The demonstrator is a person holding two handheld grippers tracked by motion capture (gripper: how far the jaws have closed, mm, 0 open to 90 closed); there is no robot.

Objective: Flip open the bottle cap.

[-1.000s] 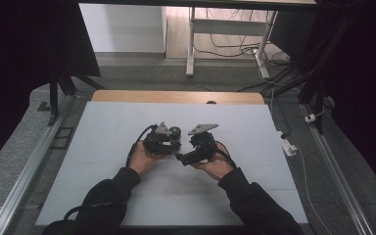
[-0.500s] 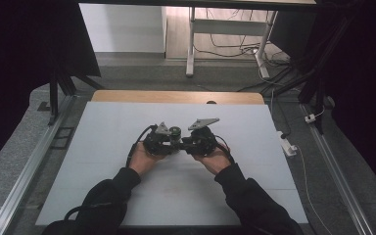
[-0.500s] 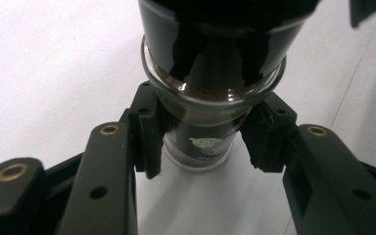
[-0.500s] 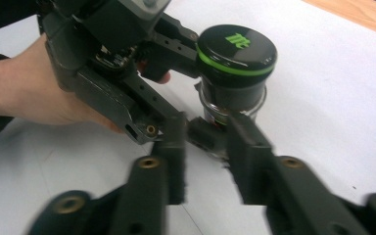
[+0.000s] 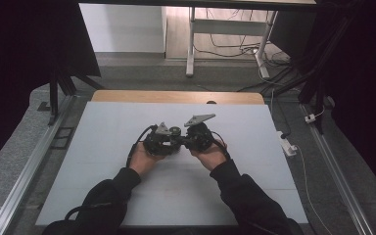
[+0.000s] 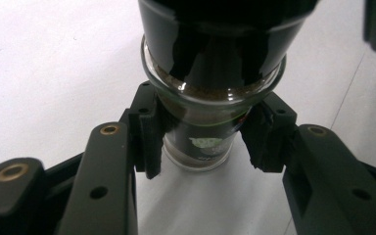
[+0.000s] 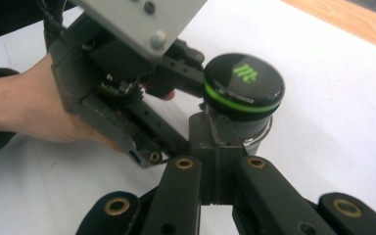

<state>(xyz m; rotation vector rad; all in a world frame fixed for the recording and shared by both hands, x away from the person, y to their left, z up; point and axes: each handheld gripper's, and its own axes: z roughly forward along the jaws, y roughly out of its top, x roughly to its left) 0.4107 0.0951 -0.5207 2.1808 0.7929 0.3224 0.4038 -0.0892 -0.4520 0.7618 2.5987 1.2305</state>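
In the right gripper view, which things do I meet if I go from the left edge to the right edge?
The person's hand → the left gripper with its grey plate → the black lid with a green ring on the jar → bare white table.

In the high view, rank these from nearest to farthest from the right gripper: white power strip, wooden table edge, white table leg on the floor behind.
From the right gripper:
1. Wooden table edge, just beyond it.
2. White power strip, off the table's right side; nearly level with the first.
3. White table leg, farthest, at the back.
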